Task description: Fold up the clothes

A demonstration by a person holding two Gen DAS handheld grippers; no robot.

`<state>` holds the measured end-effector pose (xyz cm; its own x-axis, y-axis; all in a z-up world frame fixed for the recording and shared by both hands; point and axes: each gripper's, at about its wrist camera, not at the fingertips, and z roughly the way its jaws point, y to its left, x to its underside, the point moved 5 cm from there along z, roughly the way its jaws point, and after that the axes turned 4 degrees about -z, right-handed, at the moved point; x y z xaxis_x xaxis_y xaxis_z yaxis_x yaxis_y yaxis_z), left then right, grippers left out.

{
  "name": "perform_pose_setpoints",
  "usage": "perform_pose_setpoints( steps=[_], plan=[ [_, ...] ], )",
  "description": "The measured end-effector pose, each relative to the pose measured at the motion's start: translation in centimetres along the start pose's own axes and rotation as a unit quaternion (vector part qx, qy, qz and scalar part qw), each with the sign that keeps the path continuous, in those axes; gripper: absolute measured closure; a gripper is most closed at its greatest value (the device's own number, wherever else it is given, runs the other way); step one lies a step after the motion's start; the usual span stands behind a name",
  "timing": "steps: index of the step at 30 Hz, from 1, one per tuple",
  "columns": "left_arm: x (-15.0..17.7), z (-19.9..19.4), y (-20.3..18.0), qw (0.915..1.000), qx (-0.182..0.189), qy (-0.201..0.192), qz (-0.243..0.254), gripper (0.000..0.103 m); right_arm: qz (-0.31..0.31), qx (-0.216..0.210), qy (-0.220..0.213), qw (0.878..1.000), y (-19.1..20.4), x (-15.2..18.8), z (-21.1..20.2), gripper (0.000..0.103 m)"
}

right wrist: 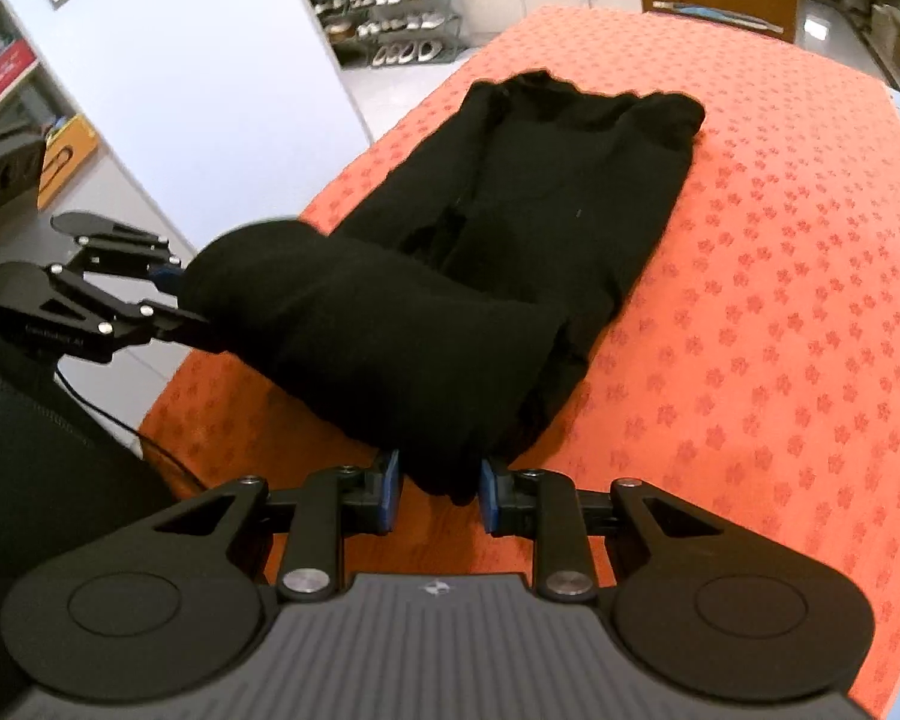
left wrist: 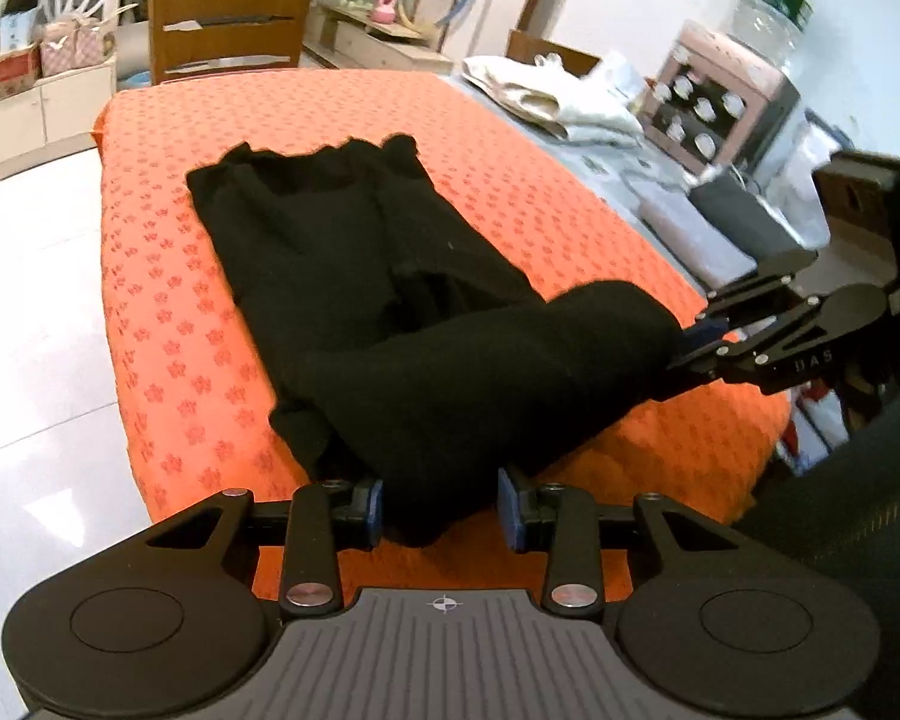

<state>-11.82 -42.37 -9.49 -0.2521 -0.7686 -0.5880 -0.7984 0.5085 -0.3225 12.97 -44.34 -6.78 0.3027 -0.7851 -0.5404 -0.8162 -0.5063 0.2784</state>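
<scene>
A black garment [left wrist: 354, 252] lies lengthwise on the orange patterned tablecloth [left wrist: 168, 324], its far end flat and its near end lifted off the cloth. My left gripper [left wrist: 439, 509] is shut on one near corner of the garment, a bunched fold of black fabric between its blue pads. My right gripper [right wrist: 440, 489] is shut on the other near corner of the black garment [right wrist: 558, 210]. The lifted hem sags between the two grippers. The right gripper [left wrist: 693, 345] shows at the right of the left wrist view, and the left gripper [right wrist: 177, 297] at the left of the right wrist view.
Folded white clothes [left wrist: 564, 96] lie at the table's far right beside a pink box [left wrist: 714, 114] and a water jug [left wrist: 774, 6]. A wooden chair [left wrist: 228, 30] stands at the far end. The table's near edge and white floor [left wrist: 36, 300] are close by.
</scene>
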Motion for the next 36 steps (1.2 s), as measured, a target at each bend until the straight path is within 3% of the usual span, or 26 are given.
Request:
perform_pose_setpoints(
  steps=[13,26,33,36],
  plan=[
    [-7.6,2.9,4.1,0.9965,-0.034,-0.056,-0.052,0.063,0.024,0.041,-0.068,0.997,-4.2,-7.2,1.2,0.073],
    [-10.1,8.5,7.9,0.9939,-0.064,-0.044,-0.079,0.061,0.024,0.1,-0.075,0.992,-7.3,-10.7,6.5,0.072],
    [-10.1,6.0,7.8,0.9923,-0.041,-0.067,-0.095,0.054,0.036,0.108,-0.097,0.989,-7.9,-11.1,4.7,0.066],
    [-9.4,3.7,7.2,0.9897,-0.048,-0.091,-0.1,0.05,0.045,0.119,-0.109,0.986,-7.7,-10.8,3.0,0.065]
  ],
)
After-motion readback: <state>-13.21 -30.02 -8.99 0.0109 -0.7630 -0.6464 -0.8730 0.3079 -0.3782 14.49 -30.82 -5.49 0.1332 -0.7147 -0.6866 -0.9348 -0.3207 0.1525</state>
